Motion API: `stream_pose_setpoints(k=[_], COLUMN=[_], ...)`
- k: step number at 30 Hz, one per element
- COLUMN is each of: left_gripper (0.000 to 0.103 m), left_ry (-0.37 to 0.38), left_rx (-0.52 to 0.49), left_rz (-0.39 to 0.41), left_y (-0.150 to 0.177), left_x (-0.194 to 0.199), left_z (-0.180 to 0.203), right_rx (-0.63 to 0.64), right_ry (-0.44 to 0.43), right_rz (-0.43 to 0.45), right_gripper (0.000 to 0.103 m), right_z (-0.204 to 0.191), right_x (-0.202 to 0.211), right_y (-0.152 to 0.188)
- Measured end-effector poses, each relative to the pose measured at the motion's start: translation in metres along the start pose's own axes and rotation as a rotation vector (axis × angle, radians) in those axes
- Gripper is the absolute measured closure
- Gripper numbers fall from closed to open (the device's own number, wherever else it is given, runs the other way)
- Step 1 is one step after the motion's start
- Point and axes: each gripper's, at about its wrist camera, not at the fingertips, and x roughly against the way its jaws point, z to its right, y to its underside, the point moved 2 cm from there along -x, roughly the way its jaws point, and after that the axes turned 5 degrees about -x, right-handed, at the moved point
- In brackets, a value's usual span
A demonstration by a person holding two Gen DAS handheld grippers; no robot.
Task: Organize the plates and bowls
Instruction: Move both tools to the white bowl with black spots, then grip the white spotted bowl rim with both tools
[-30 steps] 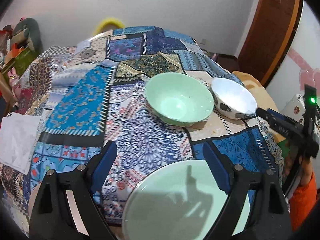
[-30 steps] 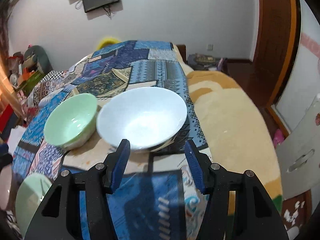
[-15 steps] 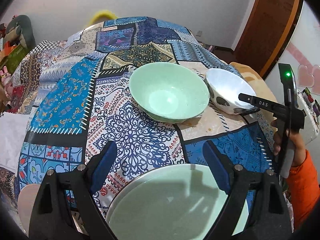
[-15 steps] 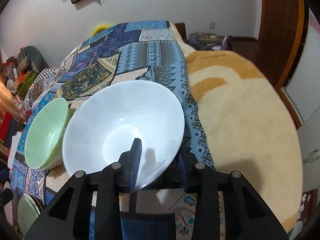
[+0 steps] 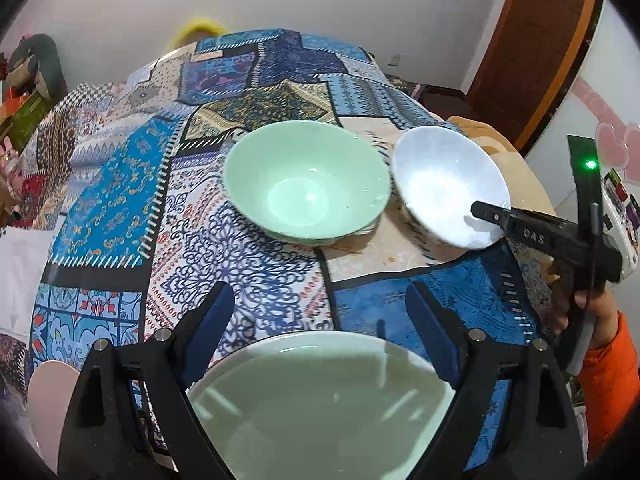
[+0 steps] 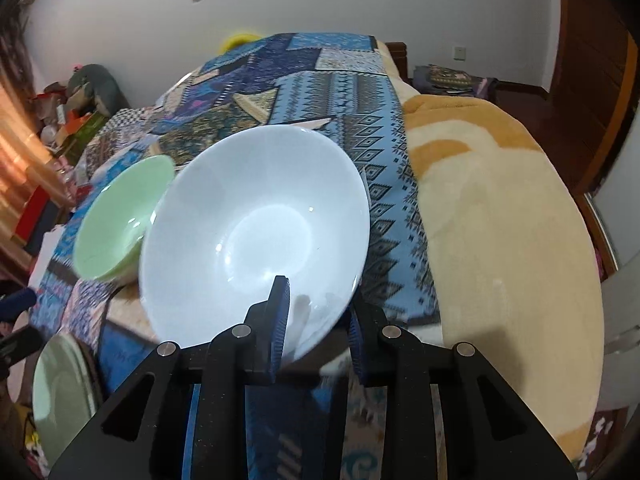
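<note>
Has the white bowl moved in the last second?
Yes. The right gripper has clamped the white bowl by its near rim and tipped it; its far rim has risen against the patchwork cloth.

white bowl (image 6: 256, 224) tilted, rim pinched | grn bowl (image 5: 306, 184) beside | grn plate (image 5: 320, 404) near

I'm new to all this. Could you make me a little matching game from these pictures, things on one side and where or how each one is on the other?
Things:
1. white bowl
2. green bowl
3. green plate
4. left gripper

States:
A. open, holding nothing
B. tilted, rim pinched by the right gripper
C. resting on the patterned cloth, beside the white bowl
D. nearest dish, below the left gripper

Pairs: 1-B, 2-C, 3-D, 4-A
</note>
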Motion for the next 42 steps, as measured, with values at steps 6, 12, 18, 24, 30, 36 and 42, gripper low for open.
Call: stream_pose_setpoints(k=[6,12,18,24,30,36,42], left_gripper=[0.015,0.015,0.015,0.022,0.031,0.039,0.057], left_ry=[0.005,0.007,0.0,0.001,0.029,0.05,0.057], left_rx=[-0.029,-0.072,-0.095,-0.067,-0.049,-0.053,-0.04], left_rz=[-0.018,-0.041,-0.067,-0.125,-0.165,-0.202,-0.2], left_y=[-0.003,-0.008,-0.02,-0.037,-0.043,-0.049,-0.052], left_x=[-0.006,-0.02,-0.042,-0.07,-0.086,-0.106,-0.118], left_z=[0.023,0.047,0.065,0.067,0.072,0.081,0.082], right_rx=[0.035,0.079,0.081,0.045,0.034,0.016,-0.057], right_ry=[-0.03,-0.048,-0.078,-0.094,-0.083,-0.067,-0.1], right_rz=[-0.005,-0.007,-0.009,-0.01,0.029,0.022,-0.002], right_gripper=[0.078,0.078,0.078,0.076,0.069,0.069,0.069], right_z=[-0.005,-0.012,-0.012,-0.004,0.003,0.011,0.023], right_x=[0.013,0.022,0.02,0.015,0.017,0.003,-0.014], right_y=[0.015,0.026,0.025,0.018,0.009,0.001,-0.003])
